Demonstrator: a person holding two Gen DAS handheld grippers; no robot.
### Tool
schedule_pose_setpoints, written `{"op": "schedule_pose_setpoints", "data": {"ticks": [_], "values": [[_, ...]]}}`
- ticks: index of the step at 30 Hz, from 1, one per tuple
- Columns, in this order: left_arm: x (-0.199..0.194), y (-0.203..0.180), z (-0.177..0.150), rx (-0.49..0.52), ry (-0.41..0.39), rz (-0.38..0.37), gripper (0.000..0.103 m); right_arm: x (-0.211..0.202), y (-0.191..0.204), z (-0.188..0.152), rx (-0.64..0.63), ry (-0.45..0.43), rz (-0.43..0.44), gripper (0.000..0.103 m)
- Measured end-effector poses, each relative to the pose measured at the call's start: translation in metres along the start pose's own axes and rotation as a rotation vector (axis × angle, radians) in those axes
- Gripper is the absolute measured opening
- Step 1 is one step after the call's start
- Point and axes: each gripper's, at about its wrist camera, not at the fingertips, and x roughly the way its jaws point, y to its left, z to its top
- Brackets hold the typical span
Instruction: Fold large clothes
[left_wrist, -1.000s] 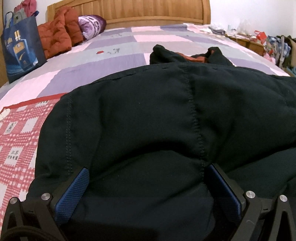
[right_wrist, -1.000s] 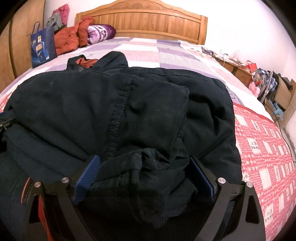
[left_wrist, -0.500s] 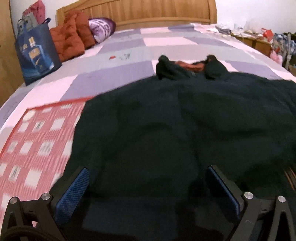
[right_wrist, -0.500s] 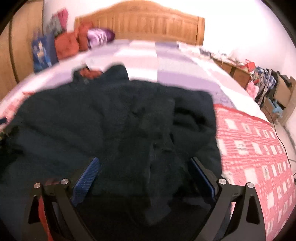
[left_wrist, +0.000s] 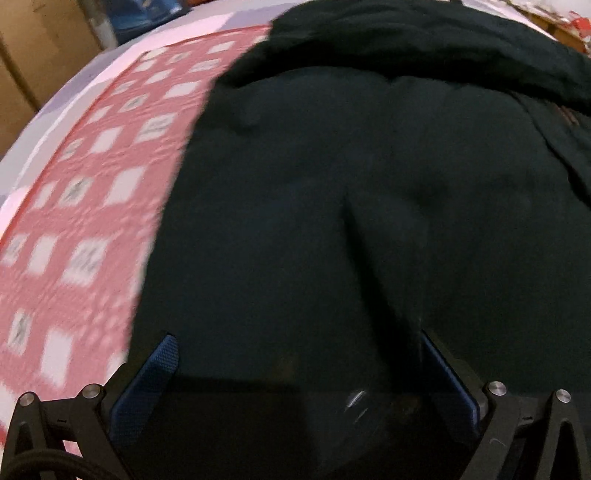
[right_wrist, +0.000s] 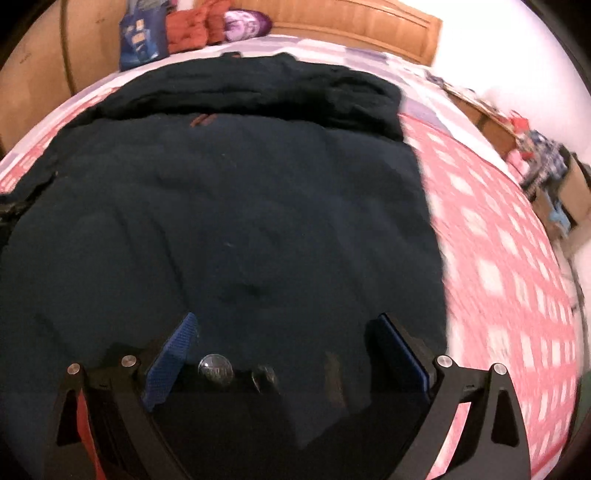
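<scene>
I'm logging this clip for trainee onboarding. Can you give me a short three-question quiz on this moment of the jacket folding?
1. True or false: the dark jacket lies on a pink checked quilt.
2. In the right wrist view, what stands at the far end of the bed, just left of the orange garment? A) a lamp B) a blue bag C) a chair
3. Fill in: over the cloth, the left gripper and the right gripper are both ___.

Key: 1 true; 2 B; 3 open.
</scene>
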Motion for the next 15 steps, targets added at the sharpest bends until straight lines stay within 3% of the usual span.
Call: {"op": "schedule_pose_setpoints", "data": {"ticks": [3,7,11,13,15], "values": [[-0.013,0.014,-0.006,-0.053,-0.01,-0.033,0.103,-0.016,-0.006,-0.012,0.005,0.016,-0.017,0.098],[-0.029,0.009,-0.015,-0.014,-0.021,0.004,0.103,-0.034,-0.006,-0.032,-0.012,0.062,-0.085,0.098],[-0.033,0.015,-0.055,0.024,0.025,0.049,0.103,-0.045,-0.02,-0.066,0.048,0.112,-0.076,0.098],[-0.041,0.026,-0.068,-0.015,0.021,0.037,0.103,-0.049,-0.03,-0.082,0.088,0.136,-0.081,0.098],[-0.049,0.033,-0.081,-0.043,0.034,0.071,0.103,-0.054,-0.039,-0.091,0.132,0.148,-0.09,0.098]]}}
